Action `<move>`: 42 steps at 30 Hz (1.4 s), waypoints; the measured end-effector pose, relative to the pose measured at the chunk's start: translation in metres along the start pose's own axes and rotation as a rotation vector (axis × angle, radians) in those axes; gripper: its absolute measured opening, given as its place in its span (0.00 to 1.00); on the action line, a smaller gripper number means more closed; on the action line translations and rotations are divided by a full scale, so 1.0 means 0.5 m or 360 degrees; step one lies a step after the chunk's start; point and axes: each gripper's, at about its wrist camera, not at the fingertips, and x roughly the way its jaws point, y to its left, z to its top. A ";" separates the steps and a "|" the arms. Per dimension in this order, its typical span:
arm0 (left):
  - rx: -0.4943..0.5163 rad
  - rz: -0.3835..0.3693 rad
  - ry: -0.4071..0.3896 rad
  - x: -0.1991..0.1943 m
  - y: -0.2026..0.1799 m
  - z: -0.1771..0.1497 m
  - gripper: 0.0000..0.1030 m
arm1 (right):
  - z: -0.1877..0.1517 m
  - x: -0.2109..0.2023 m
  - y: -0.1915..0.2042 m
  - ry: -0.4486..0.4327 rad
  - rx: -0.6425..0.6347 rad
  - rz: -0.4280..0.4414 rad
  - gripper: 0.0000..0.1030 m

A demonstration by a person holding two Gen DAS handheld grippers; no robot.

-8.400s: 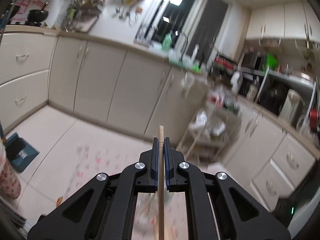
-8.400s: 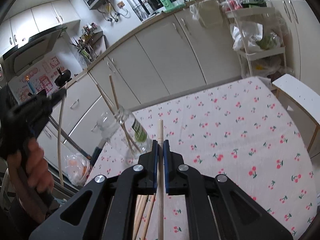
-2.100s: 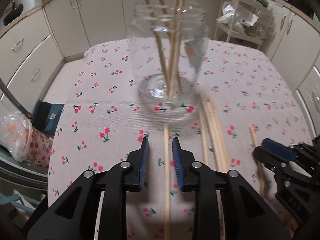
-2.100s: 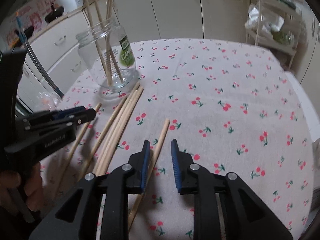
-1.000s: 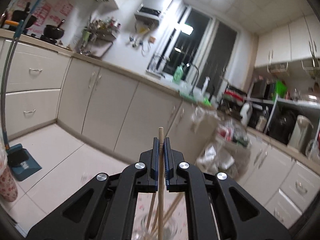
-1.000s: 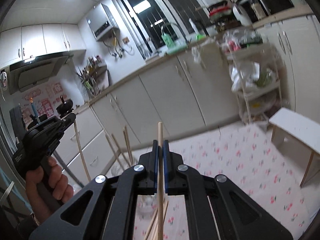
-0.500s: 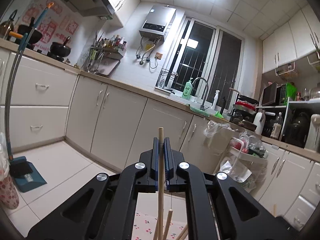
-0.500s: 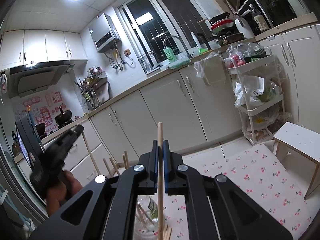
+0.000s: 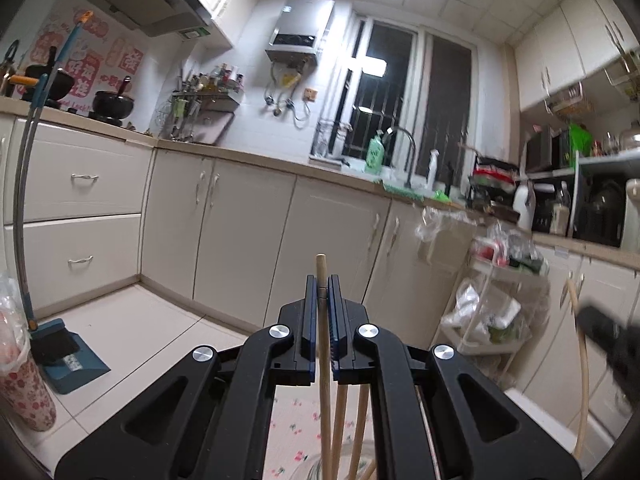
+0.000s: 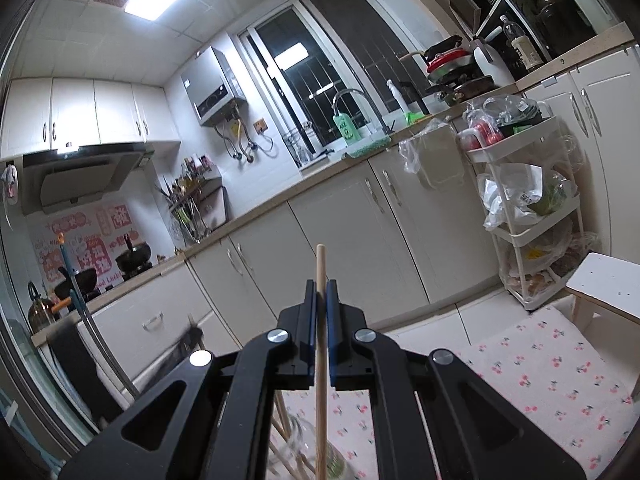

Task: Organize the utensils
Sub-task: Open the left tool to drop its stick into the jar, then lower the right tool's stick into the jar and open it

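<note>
My left gripper (image 9: 321,280) is shut on a wooden chopstick (image 9: 323,368) held upright. Below it, the tops of other chopsticks (image 9: 340,424) stand in a glass jar (image 9: 312,472) whose rim shows at the bottom edge. My right gripper (image 10: 320,285) is shut on another wooden chopstick (image 10: 320,380), also upright, over the jar (image 10: 312,460), which is blurred below it. The right gripper also shows blurred at the right of the left wrist view (image 9: 608,336), with its chopstick (image 9: 582,368) hanging down.
The table with the cherry-print cloth (image 10: 552,376) lies below. A white stool (image 10: 608,288) and a white shelf cart (image 10: 532,216) stand to the right. Kitchen cabinets (image 9: 248,240) line the wall. A dustpan (image 9: 68,356) sits on the floor at left.
Both grippers have tilted further upward with their chopsticks. The right gripper has come into the left wrist view at the right. The jar and its chopsticks now sit just below both grippers.
</note>
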 end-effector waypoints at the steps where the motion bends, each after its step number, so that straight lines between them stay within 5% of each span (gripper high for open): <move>1: 0.0022 -0.0003 0.0021 -0.002 -0.001 -0.005 0.05 | 0.004 0.006 0.001 -0.0013 0.0023 0.0012 0.05; 9: 0.0223 -0.0074 0.0153 -0.032 0.002 -0.032 0.12 | 0.004 0.043 0.012 -0.0027 0.0103 0.0040 0.05; 19: 0.0175 0.0007 0.0127 -0.102 0.060 0.013 0.55 | -0.002 0.088 0.021 -0.0091 0.0204 0.0043 0.05; 28: -0.0064 0.0086 0.0220 -0.102 0.164 0.025 0.57 | -0.021 0.136 0.054 -0.0186 0.0232 -0.0014 0.05; 42: -0.0128 0.0023 0.0249 -0.101 0.185 0.028 0.57 | -0.067 0.174 0.100 -0.0077 0.0049 -0.0120 0.05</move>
